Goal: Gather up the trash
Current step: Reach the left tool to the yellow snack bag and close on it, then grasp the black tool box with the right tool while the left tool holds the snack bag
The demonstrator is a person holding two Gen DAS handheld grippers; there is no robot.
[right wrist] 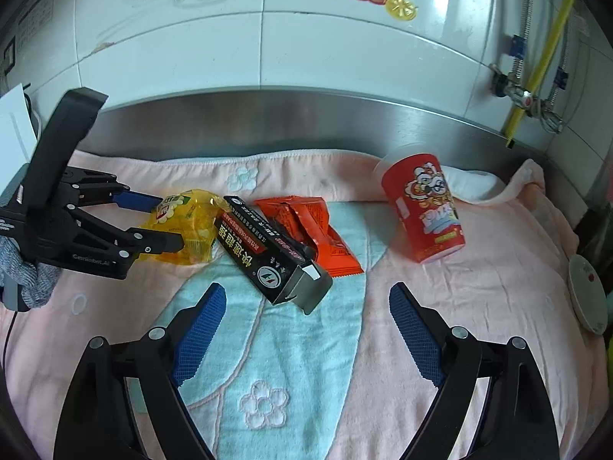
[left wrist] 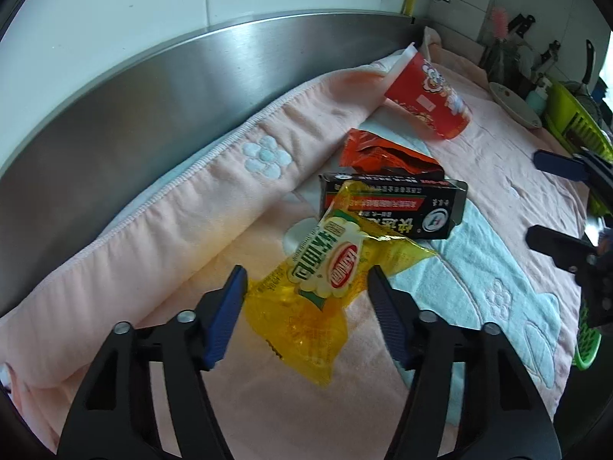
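Note:
A yellow snack wrapper lies on the pink and blue towel. My left gripper straddles it, open, with the wrapper between the blue pads. Behind the wrapper lies a black carton, one end flap open, resting partly on a crumpled orange-red packet. A red printed paper cup leans tilted further right. My right gripper hovers open just in front of the carton's open end, holding nothing.
A steel backsplash and tiled wall run along the towel's far edge. A white plate and a green dish rack sit at the right end. A yellow gas pipe with valves stands at the back right.

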